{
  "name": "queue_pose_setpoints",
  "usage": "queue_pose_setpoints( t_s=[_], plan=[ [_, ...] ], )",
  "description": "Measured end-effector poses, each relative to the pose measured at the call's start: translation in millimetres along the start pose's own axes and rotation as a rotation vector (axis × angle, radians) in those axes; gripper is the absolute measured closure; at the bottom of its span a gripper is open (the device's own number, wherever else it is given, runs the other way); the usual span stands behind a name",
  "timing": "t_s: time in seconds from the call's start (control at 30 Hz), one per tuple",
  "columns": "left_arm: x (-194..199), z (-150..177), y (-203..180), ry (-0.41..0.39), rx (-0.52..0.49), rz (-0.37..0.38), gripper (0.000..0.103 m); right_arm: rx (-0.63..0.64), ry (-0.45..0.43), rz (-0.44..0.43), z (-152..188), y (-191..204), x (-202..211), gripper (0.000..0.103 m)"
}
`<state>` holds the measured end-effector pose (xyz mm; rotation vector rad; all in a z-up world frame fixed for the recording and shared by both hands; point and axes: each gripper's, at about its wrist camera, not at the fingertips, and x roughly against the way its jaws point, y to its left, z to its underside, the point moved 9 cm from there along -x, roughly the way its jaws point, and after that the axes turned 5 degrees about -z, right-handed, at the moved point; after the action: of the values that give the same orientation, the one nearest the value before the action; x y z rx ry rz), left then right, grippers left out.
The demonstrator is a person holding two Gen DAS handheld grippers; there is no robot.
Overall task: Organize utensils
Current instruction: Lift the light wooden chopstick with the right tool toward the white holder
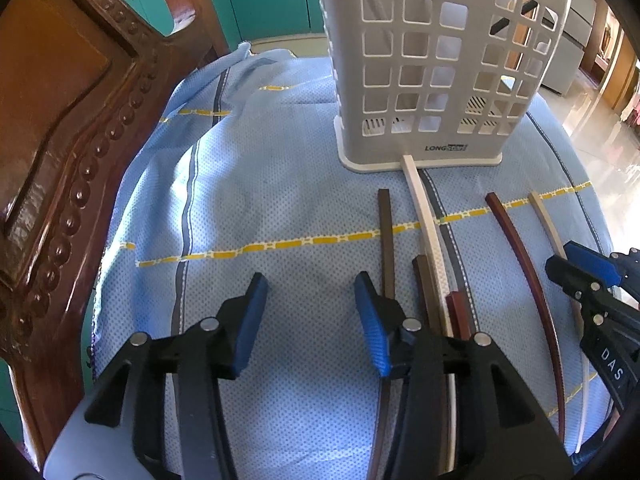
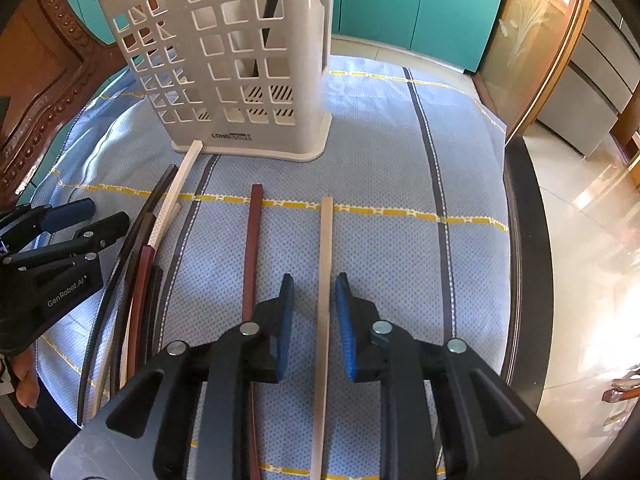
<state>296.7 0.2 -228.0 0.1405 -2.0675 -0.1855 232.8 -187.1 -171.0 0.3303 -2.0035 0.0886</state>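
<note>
A white slotted utensil holder (image 1: 436, 60) stands upright on a blue cloth (image 1: 280, 184); it also shows in the right wrist view (image 2: 236, 60) with a few sticks inside. Several chopsticks lie in front of it: a dark brown one (image 1: 386, 240), a cream one (image 1: 424, 216), a red-brown one (image 2: 250, 264) and a beige one (image 2: 325, 280). My left gripper (image 1: 312, 300) is open and empty, left of the dark chopstick. My right gripper (image 2: 314, 296) is open, its blue pads either side of the beige chopstick, not touching it.
A carved wooden chair back (image 1: 68, 140) rises at the left. The table's dark edge (image 2: 524, 240) runs along the right, with tiled floor beyond. Teal cabinets (image 2: 416, 8) stand behind. A bundle of chopsticks (image 2: 140, 280) lies left of the right gripper.
</note>
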Motion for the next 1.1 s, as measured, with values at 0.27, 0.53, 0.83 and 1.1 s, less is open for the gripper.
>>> queue_pose_setpoints(
  t_s=[0.27,0.53,0.83,1.1],
  plan=[
    [2.9,3.2,-9.6,-0.001,-0.012,0.035,0.091,-0.005,-0.014,-0.014,-0.4,-0.1,5.2,0.097],
    [20.9,-2.1,-4.7,-0.057,0.027,0.054,0.098,-0.023,-0.052,-0.025,-6.2,-4.5,17.7,0.097],
    [68.4,-12.3,5.2,-0.176,0.049,0.106,0.101,0.03,-0.241,-0.095,-21.8,1.9,84.4,0.097],
    [97.5,-18.4,19.9,-0.232,0.106,0.193,0.101,-0.007,-0.329,-0.149,-26.6,-9.0,118.2,0.097]
  ],
)
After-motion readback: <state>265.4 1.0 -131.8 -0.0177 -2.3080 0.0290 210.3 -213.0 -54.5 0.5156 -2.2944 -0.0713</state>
